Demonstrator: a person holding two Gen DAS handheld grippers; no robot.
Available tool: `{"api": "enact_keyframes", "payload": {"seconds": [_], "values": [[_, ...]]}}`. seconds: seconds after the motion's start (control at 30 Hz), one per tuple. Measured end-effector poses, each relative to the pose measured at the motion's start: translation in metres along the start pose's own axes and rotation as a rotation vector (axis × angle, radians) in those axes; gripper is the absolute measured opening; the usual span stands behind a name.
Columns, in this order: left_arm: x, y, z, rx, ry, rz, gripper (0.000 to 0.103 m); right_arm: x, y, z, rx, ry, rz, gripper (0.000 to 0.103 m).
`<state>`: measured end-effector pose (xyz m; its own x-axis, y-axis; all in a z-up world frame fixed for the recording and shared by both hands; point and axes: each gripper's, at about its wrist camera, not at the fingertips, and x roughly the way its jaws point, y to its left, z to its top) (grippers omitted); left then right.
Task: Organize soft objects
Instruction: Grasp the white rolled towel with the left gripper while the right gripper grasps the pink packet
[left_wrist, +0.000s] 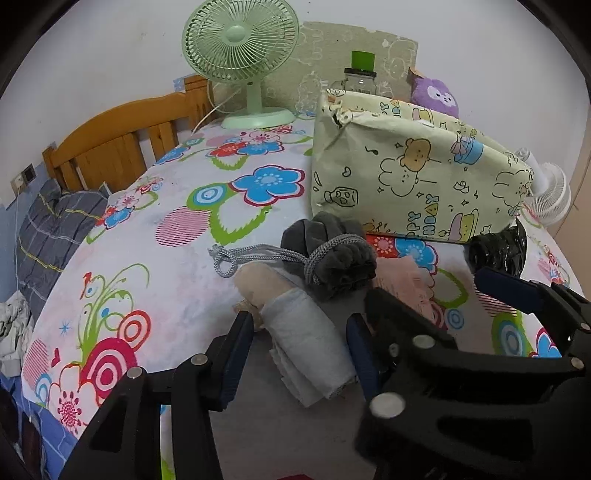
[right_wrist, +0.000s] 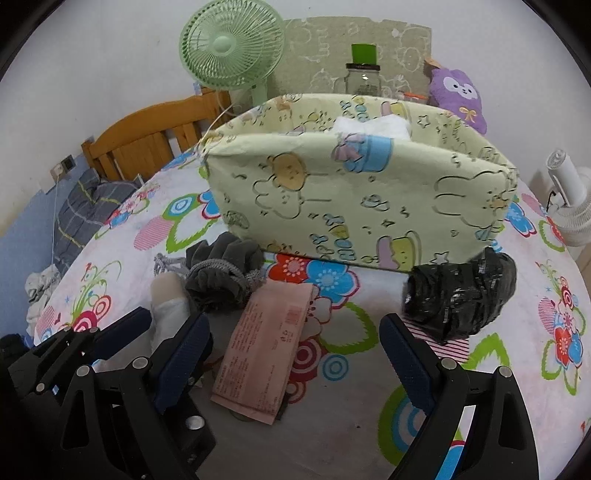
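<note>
A pale green cartoon-print box (left_wrist: 413, 181) (right_wrist: 354, 199) stands on the flowered bed, with white cloth (right_wrist: 373, 127) inside. In front of it lie a grey drawstring pouch (left_wrist: 332, 258) (right_wrist: 221, 275), a rolled white and beige cloth (left_wrist: 295, 328) (right_wrist: 168, 306), a pink packet (right_wrist: 262, 347) (left_wrist: 406, 284) and a black wrapped bundle (right_wrist: 461, 295) (left_wrist: 498, 251). My left gripper (left_wrist: 301, 339) is open, its fingers either side of the rolled cloth. My right gripper (right_wrist: 295, 354) is open over the pink packet. It also shows in the left wrist view (left_wrist: 443, 295).
A green desk fan (left_wrist: 240, 59) (right_wrist: 231, 51), a glass jar with a green lid (left_wrist: 360, 75) (right_wrist: 364, 74) and a purple plush toy (left_wrist: 436, 94) (right_wrist: 458, 96) stand behind the box. A white fan (right_wrist: 569, 206) is at right. A wooden headboard (left_wrist: 122, 144) is at left.
</note>
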<state>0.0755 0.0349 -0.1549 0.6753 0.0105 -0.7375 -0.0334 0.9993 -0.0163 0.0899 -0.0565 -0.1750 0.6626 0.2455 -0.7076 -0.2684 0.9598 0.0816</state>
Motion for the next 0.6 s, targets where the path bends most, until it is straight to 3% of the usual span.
{"api": "enact_keyframes", "payload": {"seconds": [0.23,0.53,0.6], "values": [[-0.003,-0.002,-0.004,0.023,-0.014,-0.020,0.039,0.007,0.004,0.000,0.007,0.018,0.000,0.093],[-0.006,0.002,-0.007,0.029,-0.008,-0.028,0.036,0.014,0.011,-0.001,0.002,0.046,-0.001,0.060],[-0.006,0.000,-0.007,0.034,-0.011,-0.023,0.035,0.013,0.013,-0.002,0.001,0.046,0.018,0.047]]}}
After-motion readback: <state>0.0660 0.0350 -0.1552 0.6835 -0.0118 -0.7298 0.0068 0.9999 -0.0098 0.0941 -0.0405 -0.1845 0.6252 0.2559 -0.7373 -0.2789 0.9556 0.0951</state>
